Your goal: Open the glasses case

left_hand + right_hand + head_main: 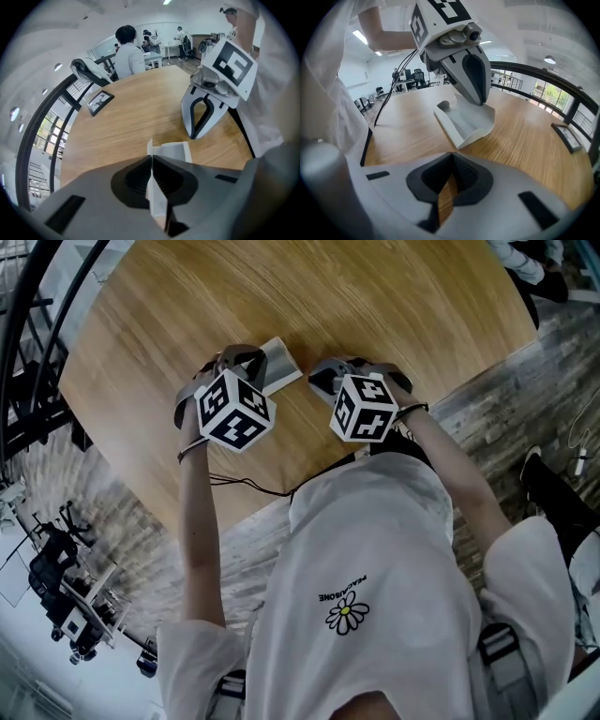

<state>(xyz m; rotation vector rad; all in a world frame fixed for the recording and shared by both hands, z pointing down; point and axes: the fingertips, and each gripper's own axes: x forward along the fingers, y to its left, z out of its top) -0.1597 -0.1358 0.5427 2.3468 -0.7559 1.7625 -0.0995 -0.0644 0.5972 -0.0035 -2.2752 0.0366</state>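
Note:
The glasses case (278,362) is a pale grey, flat-folding one lying on the round wooden table (375,306). My left gripper (246,360) stands over its left end. In the left gripper view that gripper (151,161) is shut on a thin white flap of the case (172,151), which stands up between the pads. The right gripper view shows the case (464,122) spread open like a shallow trough, with the left gripper (477,96) pinching its raised far edge. My right gripper (323,381) rests just right of the case, shut (449,176), with only bare wood showing beyond the jaws.
A framed picture (99,102) lies far off on the table near the dark railing (47,122). A person in white (129,56) sits at the table's far side. A thin cable (253,486) runs along the near table edge.

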